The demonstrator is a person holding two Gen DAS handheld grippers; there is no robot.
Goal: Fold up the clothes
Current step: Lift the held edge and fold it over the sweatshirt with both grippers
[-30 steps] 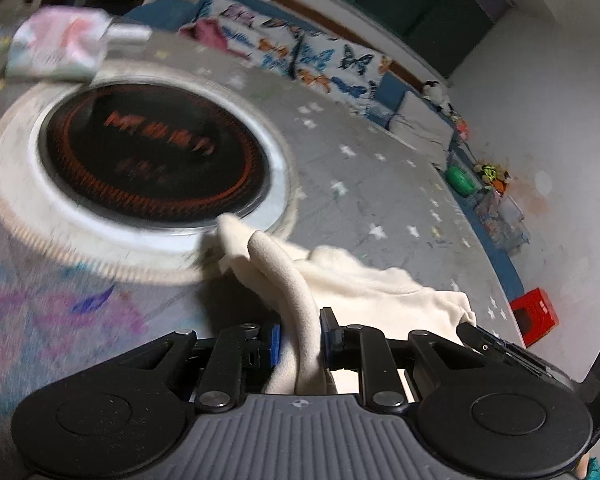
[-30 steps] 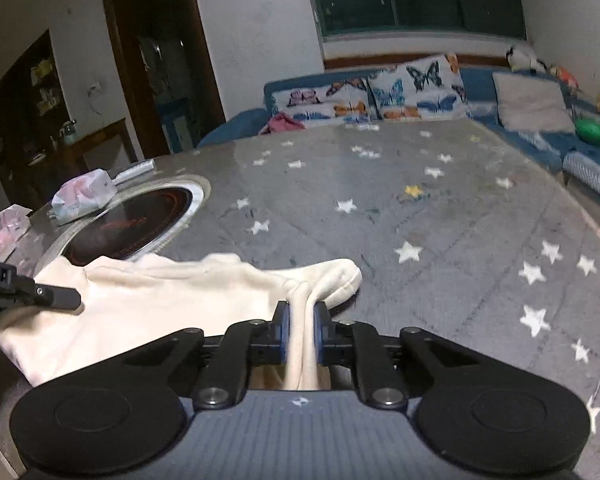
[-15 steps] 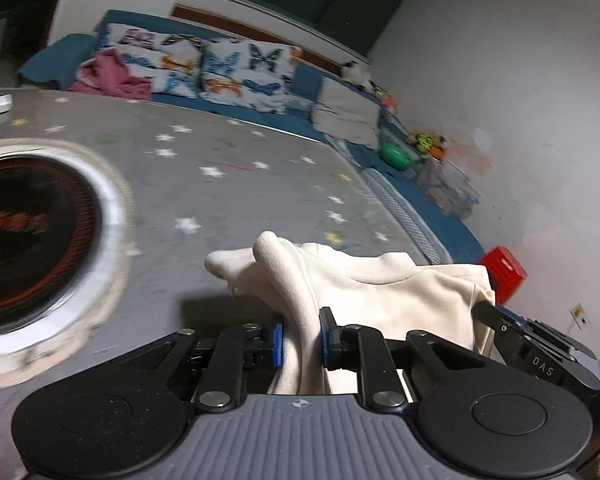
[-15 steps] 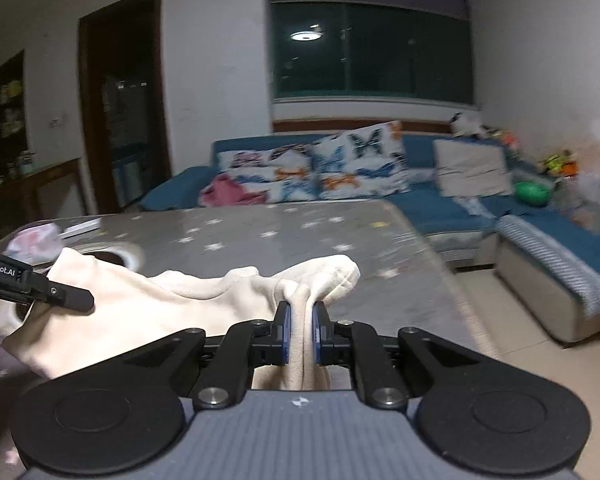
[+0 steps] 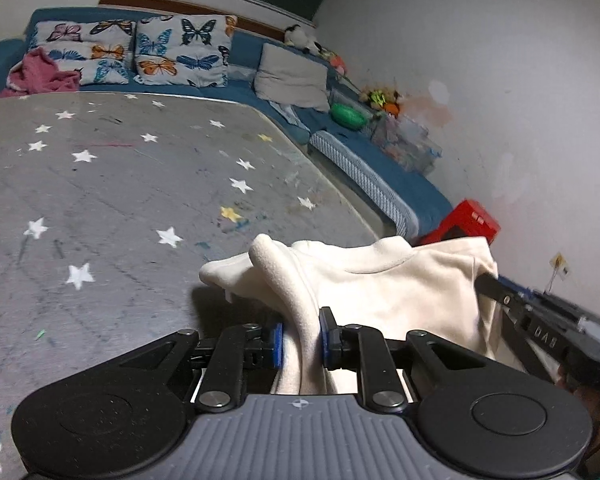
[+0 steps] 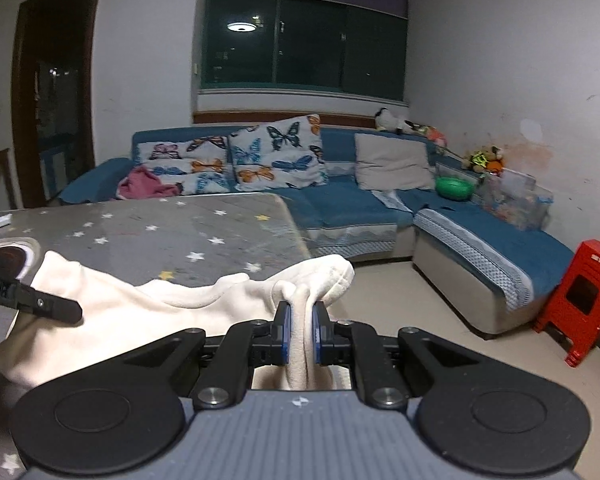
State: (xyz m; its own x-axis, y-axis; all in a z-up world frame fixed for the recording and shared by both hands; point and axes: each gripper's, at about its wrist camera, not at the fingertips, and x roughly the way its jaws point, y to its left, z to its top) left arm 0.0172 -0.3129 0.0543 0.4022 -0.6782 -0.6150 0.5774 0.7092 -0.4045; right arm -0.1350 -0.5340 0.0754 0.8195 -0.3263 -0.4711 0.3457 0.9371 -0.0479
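The left gripper (image 5: 299,338) is clenched on a fold of the cream fleece garment (image 5: 388,288), its blue pads pressing the cloth from both sides. The right gripper (image 6: 299,332) pinches another bunched fold of the same garment (image 6: 148,316) just as tightly. The garment hangs stretched between the two grippers, above the near edge of the grey star-printed table cover (image 5: 112,192); in the left wrist view it spreads from the jaws toward 2 o'clock, where the other gripper's black finger bites its far corner. That finger carries white letters which read mirrored and only in part, something like "DAS". In the right wrist view the cloth runs toward 9 o'clock, where the opposite gripper's black finger shows the partial print "bot.AI".

At 12 o'clock beyond the table stands a blue corner sofa (image 6: 352,208) with white butterfly-print cushions (image 6: 276,154), a plain grey cushion (image 6: 392,162) and a crumpled pink cloth (image 6: 144,186). A green bowl-shaped toy (image 6: 454,188) lies at 1 o'clock on the sofa. A red plastic stool (image 6: 580,296) stands on the floor at 3 o'clock. A round black cooktop ring (image 6: 4,258) in the table shows at 9 o'clock.
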